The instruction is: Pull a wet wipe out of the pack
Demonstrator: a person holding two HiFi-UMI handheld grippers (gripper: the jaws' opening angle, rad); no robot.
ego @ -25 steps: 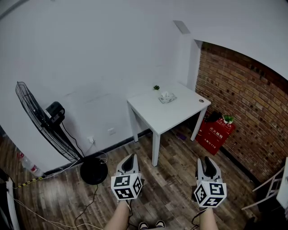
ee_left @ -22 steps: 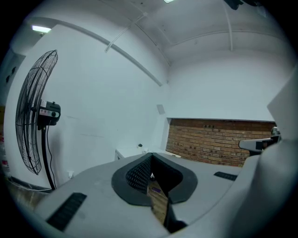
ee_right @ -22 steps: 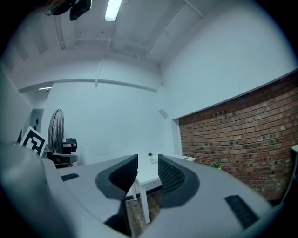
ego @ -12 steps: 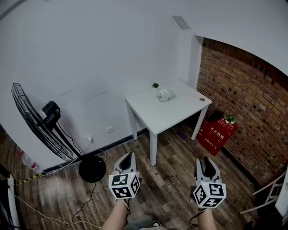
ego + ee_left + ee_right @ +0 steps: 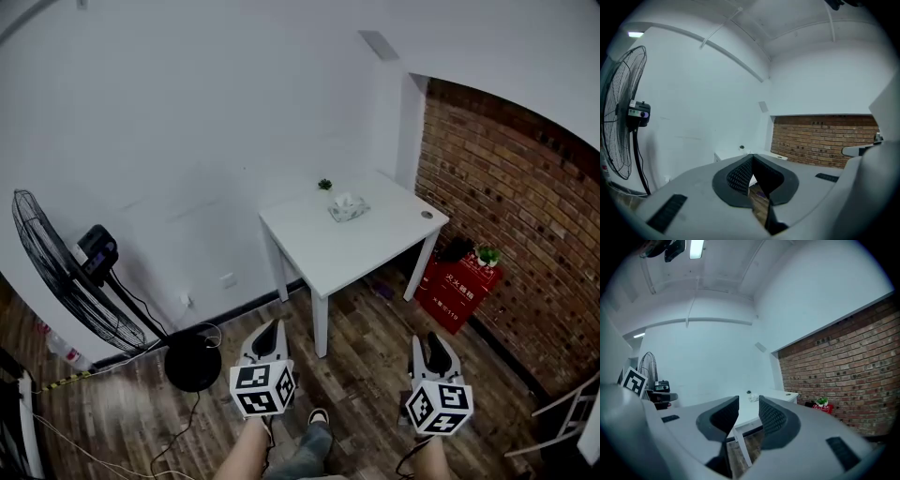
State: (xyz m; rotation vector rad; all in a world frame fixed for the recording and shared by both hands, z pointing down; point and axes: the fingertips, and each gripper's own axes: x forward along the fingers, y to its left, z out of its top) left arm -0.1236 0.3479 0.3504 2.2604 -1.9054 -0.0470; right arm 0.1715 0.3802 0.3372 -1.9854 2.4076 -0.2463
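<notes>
Since a second ago a shoe [image 5: 318, 416] is coming into sight low between the two grippers. The left gripper [image 5: 270, 330] is hanging with its jaws pressed together on nothing, and the right gripper [image 5: 434, 343] is holding its jaws slightly spread, empty. Well beyond them the wet wipe pack [image 5: 348, 208] is lying on the white table [image 5: 366, 248] toward its far edge — near the small plant [image 5: 324, 185] at the far corner.

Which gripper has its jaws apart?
The right gripper; its jaws stand apart with nothing between them, while the left gripper has its jaws meeting at the tips.
</notes>
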